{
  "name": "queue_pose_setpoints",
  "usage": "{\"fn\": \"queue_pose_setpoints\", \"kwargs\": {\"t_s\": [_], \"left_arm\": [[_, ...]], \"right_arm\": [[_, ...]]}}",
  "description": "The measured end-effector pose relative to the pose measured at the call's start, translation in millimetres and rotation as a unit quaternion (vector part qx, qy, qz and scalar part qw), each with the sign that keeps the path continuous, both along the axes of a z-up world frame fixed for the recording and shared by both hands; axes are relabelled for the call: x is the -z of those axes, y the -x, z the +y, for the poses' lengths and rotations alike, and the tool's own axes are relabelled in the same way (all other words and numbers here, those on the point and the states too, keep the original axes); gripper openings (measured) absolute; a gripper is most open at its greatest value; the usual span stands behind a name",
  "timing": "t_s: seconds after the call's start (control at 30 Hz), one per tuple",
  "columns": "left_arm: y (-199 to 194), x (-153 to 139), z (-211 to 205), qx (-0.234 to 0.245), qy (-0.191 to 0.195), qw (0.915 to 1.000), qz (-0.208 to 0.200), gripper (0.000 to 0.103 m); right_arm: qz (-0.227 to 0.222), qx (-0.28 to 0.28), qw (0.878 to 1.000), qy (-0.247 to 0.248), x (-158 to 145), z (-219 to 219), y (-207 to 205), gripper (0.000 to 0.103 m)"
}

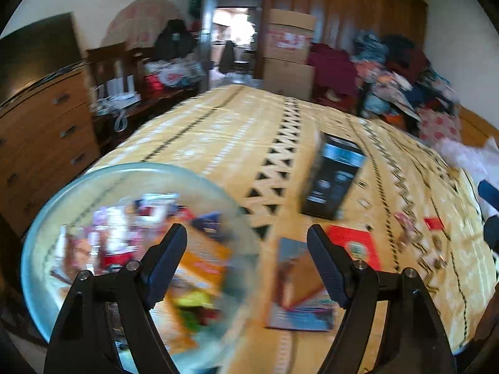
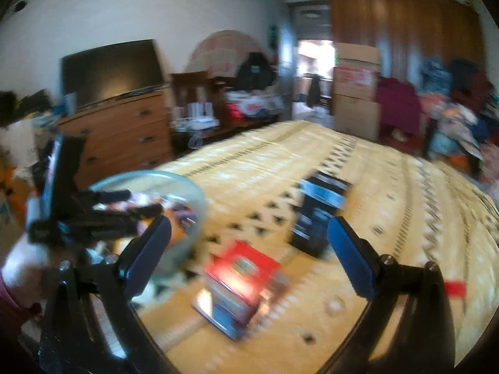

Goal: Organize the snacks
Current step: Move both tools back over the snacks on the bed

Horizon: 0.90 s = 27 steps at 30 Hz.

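Note:
A glass bowl (image 1: pixel 93 176) full of mixed snack packets stands on the patterned bedspread at the lower left. My left gripper (image 1: pixel 246 243) is open and empty over the bowl's right edge. The right wrist view shows the left gripper (image 2: pixel 137 202) above the bowl (image 2: pixel 146 173), held by a hand (image 2: pixel 18 265). My right gripper (image 2: pixel 249 227) is wide open with nothing between its pads, above a red box (image 2: pixel 243 268) that lies on a flat packet. A black box (image 2: pixel 318 215) stands beyond it. The left wrist view shows the black box (image 1: pixel 333 180), a red packet (image 1: pixel 358 246) and a blue packet (image 1: pixel 299 283).
Small loose snacks (image 1: pixel 433 222) lie scattered on the bed's right side. A wooden dresser (image 1: pixel 40 124) with a television stands left of the bed (image 1: pixel 234 124). Cardboard boxes (image 1: pixel 290 53) and a clothes pile (image 1: pixel 399 71) are beyond its far end.

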<state>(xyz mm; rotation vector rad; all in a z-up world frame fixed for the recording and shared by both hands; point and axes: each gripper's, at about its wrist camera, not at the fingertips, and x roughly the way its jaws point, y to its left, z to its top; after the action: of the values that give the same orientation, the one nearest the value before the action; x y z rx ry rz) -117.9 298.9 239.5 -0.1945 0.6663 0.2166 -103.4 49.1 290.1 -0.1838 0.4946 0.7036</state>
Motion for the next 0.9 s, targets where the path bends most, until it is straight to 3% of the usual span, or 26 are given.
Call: {"fn": "queue_pose_setpoints", "kwargs": {"t_s": [0.13, 0.37, 0.6, 0.73, 0.9], "left_arm": [[-11.9, 2.7, -61.3, 0.054, -0.012, 0.9985, 0.002, 0.081], [-29.9, 21.9, -166.6, 0.143, -0.02, 0.9893, 0.024, 0.081], [-45.2, 55.1, -265.5, 0.237, -0.026, 0.9694, 0.057, 0.081], [-52.0, 89.4, -320.4, 0.289, -0.037, 0.9529, 0.083, 0.081], [-68.1, 143.0, -356.5, 0.317, -0.04, 0.9412, 0.111, 0.081]], "right_arm": [[0.008, 0.069, 0.997, 0.027, 22.8, -61.1, -0.3, 0.103], [0.069, 0.171, 0.982, 0.042, 68.6, -166.9, -2.6, 0.103], [0.129, 0.226, 0.965, 0.038, 119.2, -237.5, 0.8, 0.103], [0.173, 0.247, 0.953, 0.033, 159.9, -270.2, -0.1, 0.103], [0.219, 0.264, 0.939, 0.028, 197.4, -303.2, -0.2, 0.103]]}}
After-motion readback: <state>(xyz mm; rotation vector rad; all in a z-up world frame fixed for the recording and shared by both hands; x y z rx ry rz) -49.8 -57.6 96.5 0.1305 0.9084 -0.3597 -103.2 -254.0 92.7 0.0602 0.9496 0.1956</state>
